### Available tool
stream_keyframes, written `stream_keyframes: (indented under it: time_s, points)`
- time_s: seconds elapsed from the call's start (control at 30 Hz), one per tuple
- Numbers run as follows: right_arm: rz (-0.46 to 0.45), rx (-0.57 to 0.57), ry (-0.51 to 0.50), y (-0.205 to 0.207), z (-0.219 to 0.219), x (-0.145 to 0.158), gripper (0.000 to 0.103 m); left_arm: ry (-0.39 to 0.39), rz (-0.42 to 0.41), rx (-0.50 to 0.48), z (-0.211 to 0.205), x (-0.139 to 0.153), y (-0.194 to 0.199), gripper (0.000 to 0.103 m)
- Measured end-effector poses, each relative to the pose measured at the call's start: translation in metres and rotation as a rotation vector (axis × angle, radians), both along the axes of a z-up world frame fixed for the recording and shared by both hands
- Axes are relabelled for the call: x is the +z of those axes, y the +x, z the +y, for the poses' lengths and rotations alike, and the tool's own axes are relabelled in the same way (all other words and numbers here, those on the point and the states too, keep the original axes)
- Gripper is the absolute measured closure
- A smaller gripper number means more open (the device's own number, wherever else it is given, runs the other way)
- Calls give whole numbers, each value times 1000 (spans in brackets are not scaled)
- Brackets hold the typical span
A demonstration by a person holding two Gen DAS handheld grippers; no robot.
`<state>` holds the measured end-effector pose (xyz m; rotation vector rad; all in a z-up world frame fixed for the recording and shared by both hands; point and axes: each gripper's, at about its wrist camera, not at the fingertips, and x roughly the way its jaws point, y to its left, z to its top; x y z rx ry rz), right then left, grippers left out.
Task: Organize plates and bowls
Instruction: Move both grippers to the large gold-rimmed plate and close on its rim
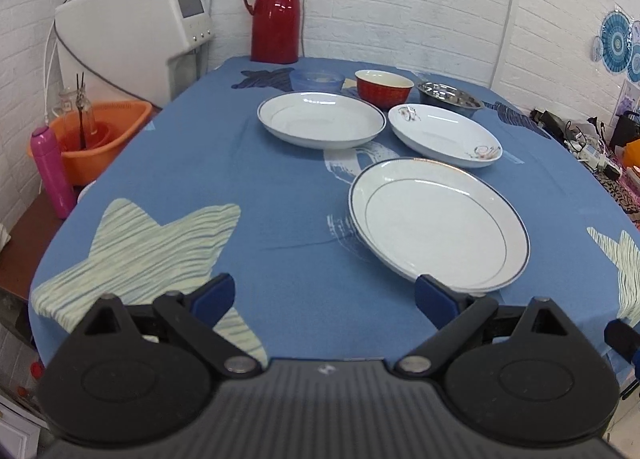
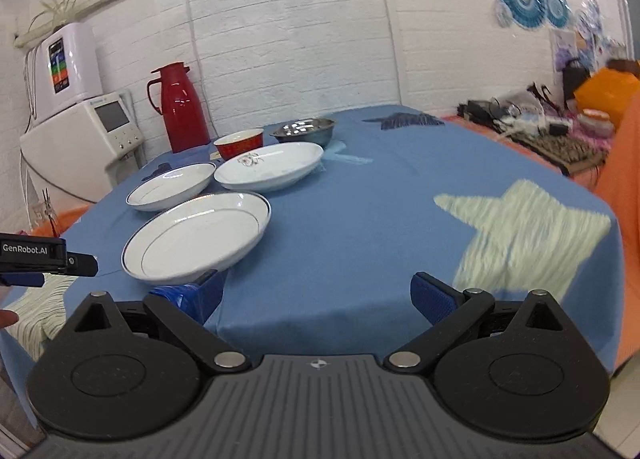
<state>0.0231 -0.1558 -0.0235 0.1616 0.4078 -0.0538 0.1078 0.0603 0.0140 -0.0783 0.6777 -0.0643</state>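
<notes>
Both tongs, left and right, are held wide apart, nothing gripped, over the blue star-patterned desk. Nearest them lies a white blue-rimmed plate; beyond it are seen two white dishes, then a red bowl.

One text can be read: "GenRobot.AI", in white letters on the black body of the left gripper, at the left edge of the right wrist view. The printing on the white appliance beyond the table's far left corner is too small and blurred to read.
</notes>
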Motion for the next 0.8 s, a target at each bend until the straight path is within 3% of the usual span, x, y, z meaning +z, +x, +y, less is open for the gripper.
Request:
stream_keyframes:
  time_s: [0.1, 0.37, 0.57, 0.8]
  points:
    - [35, 55, -85, 45, 12, 12, 15, -11, 14, -13, 3, 4, 21, 7]
    - [232, 131, -108, 146, 29, 0, 15, -23, 83, -106, 2, -6, 79, 7]
    - [361, 157, -165, 178, 41, -14, 15, -15, 153, -170, -4, -22, 112, 8]
    - [392, 181, -78, 191, 37, -15, 12, 33, 178, -240, -7, -34, 129, 10]
